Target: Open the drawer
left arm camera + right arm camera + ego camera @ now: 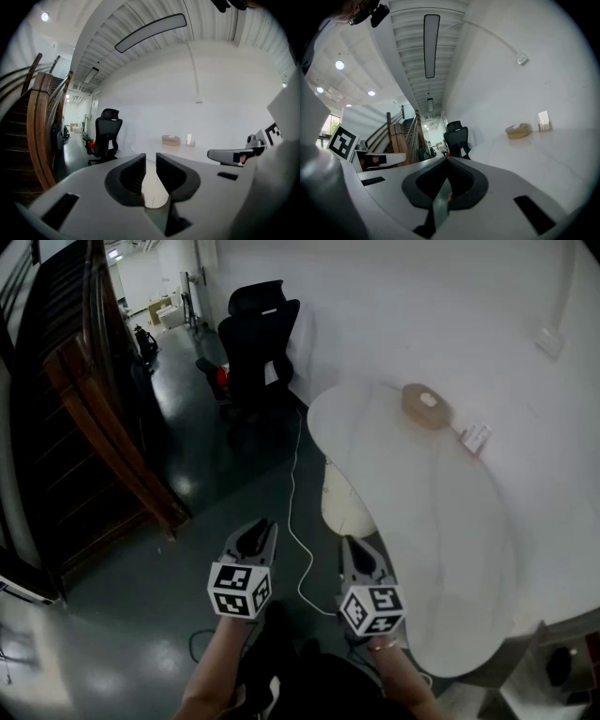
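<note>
**Item 1, left claw** [150,159]: jaws a narrow slit apart, nothing between them. In the head view [255,526] it is held low, pointing ahead over the dark floor [187,577].

**Item 2, right claw** [447,159]: jaw tips closed against each other, empty. It sits just to the right of the left claw [356,547], and the two are near but not touching.

**Item 3, surroundings, working outward**
- A white cable [295,521] runs along the floor between the two claws and on ahead.
- To the right of the right claw, close by, is a round white table [422,549].
- Far across the tabletop stand a small tan basket [427,405] and a card stand [475,435].
- Ahead of both claws, well apart, is a black office chair [258,338].
- Ahead and to the left of the left claw is a wooden staircase [94,409].

**Item 4, drawer**: we can find it in no view. A pale shelf-like unit [511,695] sits behind and to the right of the right claw. It is cropped and dim, so we cannot tell whether it holds the drawer.

**Handling, our judgement:** a drawer front should be rigid and not fragile, and it should slide on runners with some starting resistance. We would grip at the handle or the middle of the top lip — a grip off to one side may skew the drawer in its runners. The pull should be straight and level. The right claw would need to open first.
</note>
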`<state>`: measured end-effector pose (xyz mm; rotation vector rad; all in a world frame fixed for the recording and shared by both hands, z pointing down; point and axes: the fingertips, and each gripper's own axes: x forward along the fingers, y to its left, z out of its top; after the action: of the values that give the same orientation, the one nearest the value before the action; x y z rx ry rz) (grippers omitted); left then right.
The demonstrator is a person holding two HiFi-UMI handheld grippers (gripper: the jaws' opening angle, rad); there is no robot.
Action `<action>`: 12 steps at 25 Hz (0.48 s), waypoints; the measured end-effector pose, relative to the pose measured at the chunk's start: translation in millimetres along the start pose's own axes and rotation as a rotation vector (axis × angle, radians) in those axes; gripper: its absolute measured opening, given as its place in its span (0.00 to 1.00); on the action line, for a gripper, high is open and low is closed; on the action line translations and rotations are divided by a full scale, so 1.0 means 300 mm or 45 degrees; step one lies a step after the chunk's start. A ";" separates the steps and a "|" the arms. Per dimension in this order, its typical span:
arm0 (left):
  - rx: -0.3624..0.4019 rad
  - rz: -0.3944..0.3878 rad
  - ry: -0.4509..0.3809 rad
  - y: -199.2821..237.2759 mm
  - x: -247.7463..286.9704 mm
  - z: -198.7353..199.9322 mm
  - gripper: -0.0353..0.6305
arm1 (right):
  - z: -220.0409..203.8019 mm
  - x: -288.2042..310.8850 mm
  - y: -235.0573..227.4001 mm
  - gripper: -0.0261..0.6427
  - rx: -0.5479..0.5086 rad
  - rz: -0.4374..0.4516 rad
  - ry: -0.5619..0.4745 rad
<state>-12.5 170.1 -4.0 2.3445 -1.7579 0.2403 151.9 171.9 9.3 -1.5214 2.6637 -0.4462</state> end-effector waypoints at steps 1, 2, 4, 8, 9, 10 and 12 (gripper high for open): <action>-0.004 -0.003 0.006 0.011 0.014 -0.005 0.15 | -0.006 0.016 -0.002 0.04 0.001 -0.002 0.005; -0.008 -0.006 0.013 0.023 0.031 -0.011 0.15 | -0.012 0.035 -0.005 0.04 0.003 -0.003 0.010; -0.014 -0.011 0.026 0.052 0.070 -0.023 0.18 | -0.024 0.077 -0.013 0.04 0.009 -0.011 0.024; -0.034 -0.024 0.049 0.148 0.178 -0.041 0.23 | -0.055 0.206 -0.023 0.04 0.009 -0.024 0.053; -0.036 -0.027 0.058 0.179 0.210 -0.045 0.24 | -0.063 0.246 -0.024 0.04 0.006 -0.025 0.059; -0.037 -0.030 0.067 0.212 0.243 -0.049 0.24 | -0.071 0.288 -0.025 0.04 0.004 -0.026 0.067; -0.037 -0.038 0.088 0.281 0.314 -0.060 0.25 | -0.086 0.375 -0.028 0.04 0.000 -0.034 0.092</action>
<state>-67.2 64.3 42.0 2.3114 -1.6826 0.2853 96.0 78.3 47.9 -1.5727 2.6995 -0.5118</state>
